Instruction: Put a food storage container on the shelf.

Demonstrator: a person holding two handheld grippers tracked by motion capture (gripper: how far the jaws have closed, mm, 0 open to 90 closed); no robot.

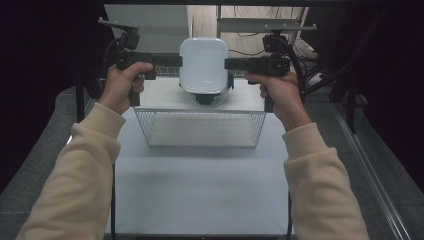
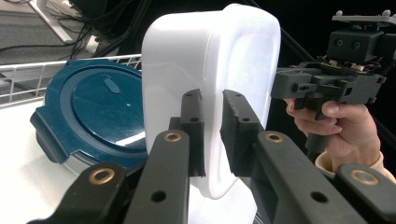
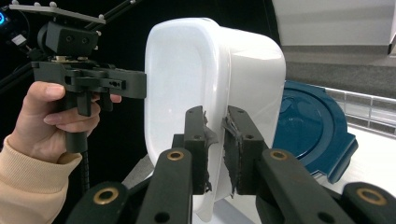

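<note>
A white tub (image 1: 203, 65) hangs top centre of the high view, its rim clamped from the left by the left gripper (image 1: 172, 61) jaws and from the right by the right gripper (image 1: 233, 64) jaws, above a blue lid (image 1: 207, 95) on the bench (image 1: 200, 185) behind a wire basket (image 1: 200, 129).

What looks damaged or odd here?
The right hand-held gripper has torn, frayed pads where it clamps the white container's rim. Nothing is spilled.
</note>
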